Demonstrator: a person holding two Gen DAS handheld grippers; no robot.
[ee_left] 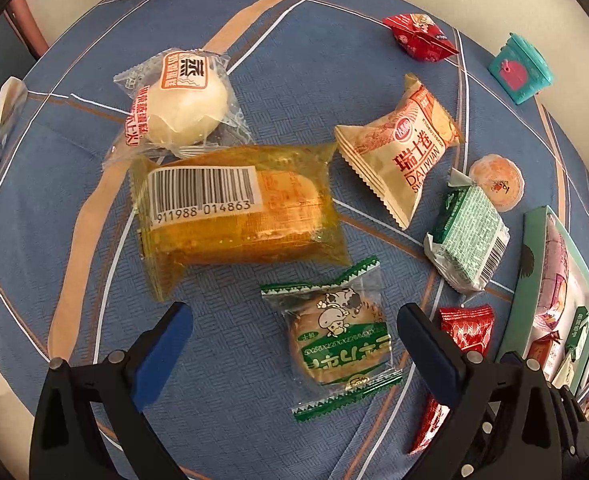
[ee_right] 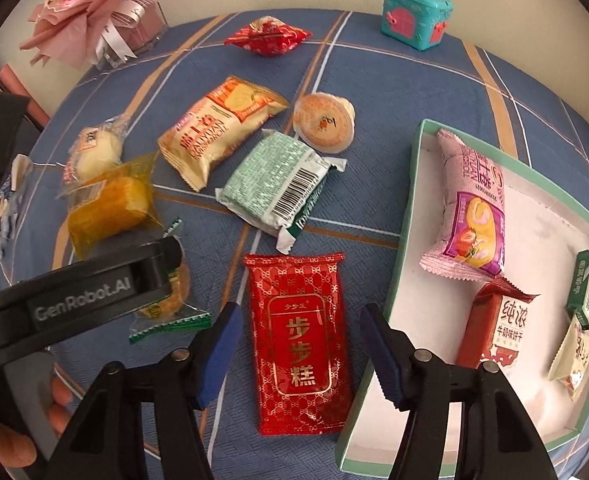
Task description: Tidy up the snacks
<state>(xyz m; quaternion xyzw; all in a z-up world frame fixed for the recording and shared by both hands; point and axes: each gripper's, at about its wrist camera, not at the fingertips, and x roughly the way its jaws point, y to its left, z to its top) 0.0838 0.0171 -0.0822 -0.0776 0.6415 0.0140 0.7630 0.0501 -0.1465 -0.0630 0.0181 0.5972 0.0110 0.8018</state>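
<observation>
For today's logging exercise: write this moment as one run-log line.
right gripper: open, straddling red cake packet | left gripper: open over green-wrapped biscuit | box: partly filled

The left claw (ee_right: 150, 276) reads "GenRobot.AI"; the orange cake pack (ee_left: 238, 216) reads "911988 014863".

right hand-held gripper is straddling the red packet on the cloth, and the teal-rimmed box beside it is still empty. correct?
Not quite. The right hand-held gripper does straddle the red packet, pads not yet on it, but the teal-rimmed box is not empty: the right wrist view shows several snacks inside, including a pink roll pack.
</observation>
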